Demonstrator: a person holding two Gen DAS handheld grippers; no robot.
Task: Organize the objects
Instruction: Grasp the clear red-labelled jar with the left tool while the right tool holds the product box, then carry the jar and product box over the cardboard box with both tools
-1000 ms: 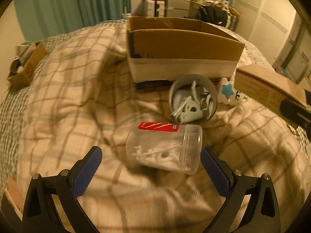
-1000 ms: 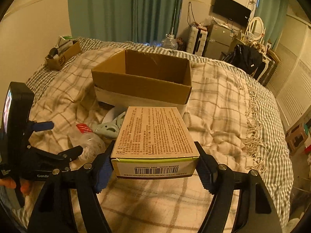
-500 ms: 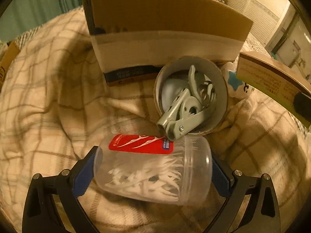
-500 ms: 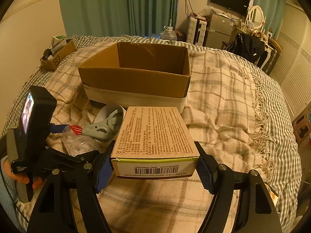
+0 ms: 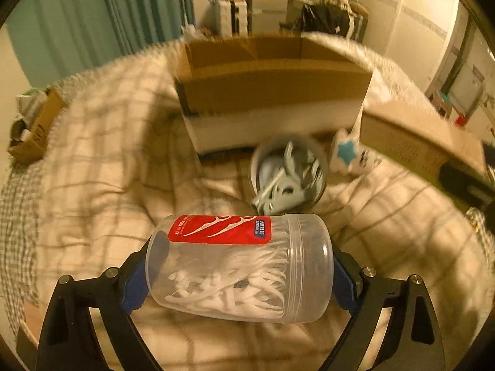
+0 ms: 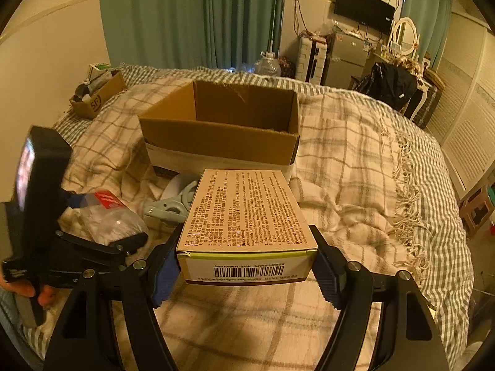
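My left gripper (image 5: 239, 273) is shut on a clear plastic jar (image 5: 241, 267) with a red label, full of white floss picks, held sideways above the blanket. My right gripper (image 6: 246, 262) is shut on a flat printed carton (image 6: 247, 213), held level above the bed. The open cardboard box (image 5: 272, 92) stands ahead in both views (image 6: 222, 136). A round tub of grey clips (image 5: 289, 173) lies on its side in front of it. The jar also shows in the right wrist view (image 6: 108, 216), low at the left.
A white toy with a blue star (image 5: 346, 151) lies right of the tub. A small cardboard box of items (image 6: 99, 95) sits at the bed's far left. The plaid blanket (image 6: 355, 160) covers the bed. Furniture stands behind.
My left gripper closed on the floss-pick jar and lifted it off the blanket, drawing back from the cardboard box. My right gripper kept holding the carton, nearly still.
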